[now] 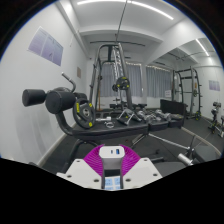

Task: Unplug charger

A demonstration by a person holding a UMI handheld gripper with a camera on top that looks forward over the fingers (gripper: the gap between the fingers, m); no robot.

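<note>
You are looking into a gym room, and the big steel cable rack (112, 70) at its middle is the landmark for everything else. Its frame rises to the ceiling, where two strip lights (120, 4) run above it. Beyond the rack, a window wall with blinds (160, 75) closes the room. To the left of the rack, one padded bench machine (60, 105) stands with a black roller pad and a yellow-ringed weight plate (82, 112) on its side. On the wall left of the rack and above that machine hangs one poster (44, 43). At the foot of the rack, a low row of dumbbells (135, 115) lies on the floor; their number cannot be counted. To the right of the rack stands another dark machine frame (188, 85).

Nearest to you, well in front of the rack, your tongs (112, 160) pinch a white charger (113, 168) between the two magenta pads (97, 158), both pressing on its sides.
</note>
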